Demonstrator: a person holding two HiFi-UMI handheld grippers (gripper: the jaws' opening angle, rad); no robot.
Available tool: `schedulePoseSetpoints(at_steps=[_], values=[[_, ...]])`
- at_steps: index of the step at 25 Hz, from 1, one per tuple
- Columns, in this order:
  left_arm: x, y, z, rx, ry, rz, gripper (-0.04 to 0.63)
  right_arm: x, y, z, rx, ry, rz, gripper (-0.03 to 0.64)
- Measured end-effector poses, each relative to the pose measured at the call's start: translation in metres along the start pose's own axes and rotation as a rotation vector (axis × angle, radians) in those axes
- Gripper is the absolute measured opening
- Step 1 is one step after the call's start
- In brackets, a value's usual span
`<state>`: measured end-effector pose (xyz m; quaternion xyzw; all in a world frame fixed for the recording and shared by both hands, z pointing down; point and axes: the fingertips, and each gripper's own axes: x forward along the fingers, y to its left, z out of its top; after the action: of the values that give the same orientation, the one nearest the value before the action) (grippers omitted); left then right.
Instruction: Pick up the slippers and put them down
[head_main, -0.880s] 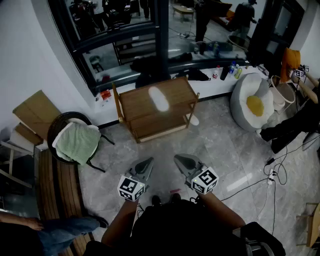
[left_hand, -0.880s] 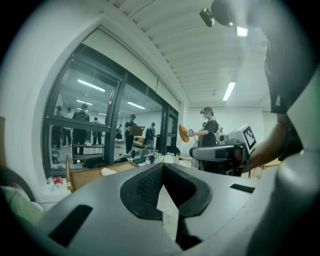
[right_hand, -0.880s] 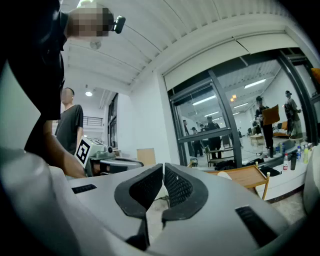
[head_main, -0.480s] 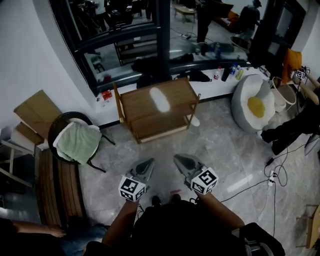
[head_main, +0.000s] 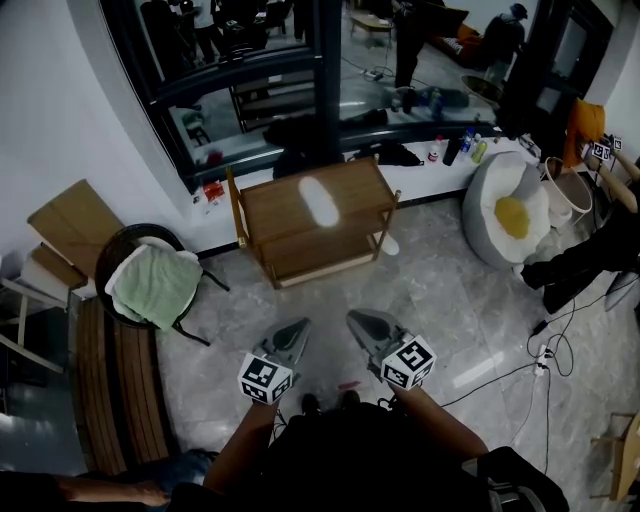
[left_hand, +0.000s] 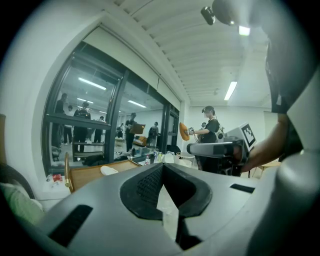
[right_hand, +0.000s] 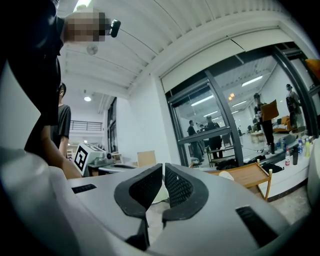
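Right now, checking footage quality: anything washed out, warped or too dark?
Head view: the white slipper on the wooden shelf is blown out, soft-edged; the person's torso is nearly black. Left and right gripper views: fisheye bending, black corners, bright ceiling strip lights.

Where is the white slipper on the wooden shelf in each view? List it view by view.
Head view: white slipper on the wooden shelf top, above centre.
Left gripper view: slipper low at left, on the shelf top.
Right gripper view: slipper low at right, on the shelf top.
Shared landmark: the wooden shelf.
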<state>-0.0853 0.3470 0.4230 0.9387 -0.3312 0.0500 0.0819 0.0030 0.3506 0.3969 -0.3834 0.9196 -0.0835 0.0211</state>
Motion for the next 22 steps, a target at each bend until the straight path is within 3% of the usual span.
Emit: schedulePoseSetpoints(at_steps=[22], values=[[0.033, -0.008, 0.003, 0.020, 0.019, 0.010, 0.006, -0.011, -0.035, 0.005, -0.014, 0.007, 0.024, 0.029]])
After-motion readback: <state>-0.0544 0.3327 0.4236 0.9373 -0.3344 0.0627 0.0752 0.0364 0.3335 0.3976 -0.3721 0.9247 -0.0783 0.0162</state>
